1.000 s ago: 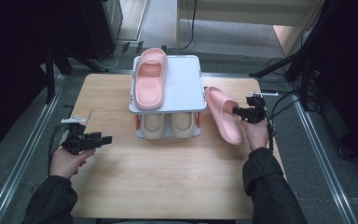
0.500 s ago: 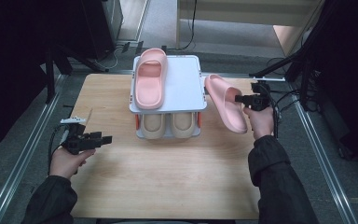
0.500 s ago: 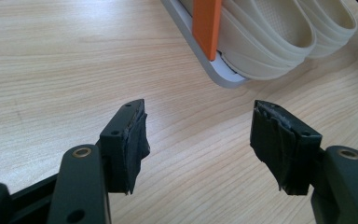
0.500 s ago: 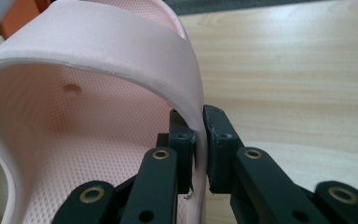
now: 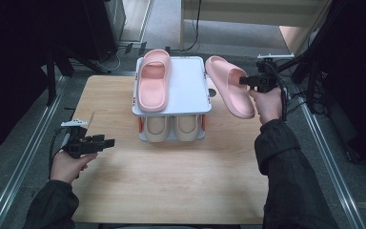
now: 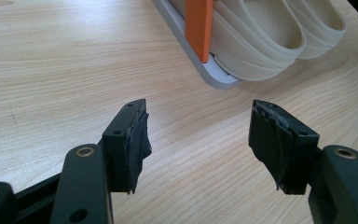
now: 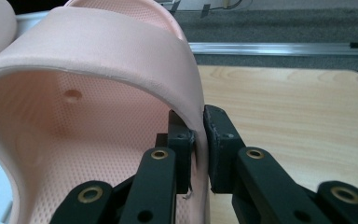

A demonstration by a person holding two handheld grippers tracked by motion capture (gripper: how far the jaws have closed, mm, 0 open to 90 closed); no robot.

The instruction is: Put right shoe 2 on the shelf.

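Observation:
A two-level white shoe rack [image 5: 190, 93] stands at the back middle of the wooden table [image 5: 171, 176]. One pink slipper [image 5: 153, 78] lies on the left half of its top shelf. A pair of beige slippers [image 5: 174, 128] [image 6: 265, 32] fills the lower shelf. My right gripper [image 5: 246, 81] [image 7: 198, 149] is shut on the strap edge of a second pink slipper [image 5: 228, 86] [image 7: 74, 107], which hangs in the air just right of the rack's top. My left gripper [image 5: 106, 142] [image 6: 200, 144] hovers low at the table's left, jaws wide apart over bare wood.
An orange post [image 6: 199, 28] of the rack rises close ahead in the left gripper view. The right half of the rack's top shelf [image 5: 190, 81] is bare. Metal rails [image 5: 24, 157] run along both table sides, with dark equipment and cables [image 5: 286, 90] beyond.
The right hand has lifted the pink slipper from the table beside the rack up to the level of the top shelf. The left hand has stayed where it was.

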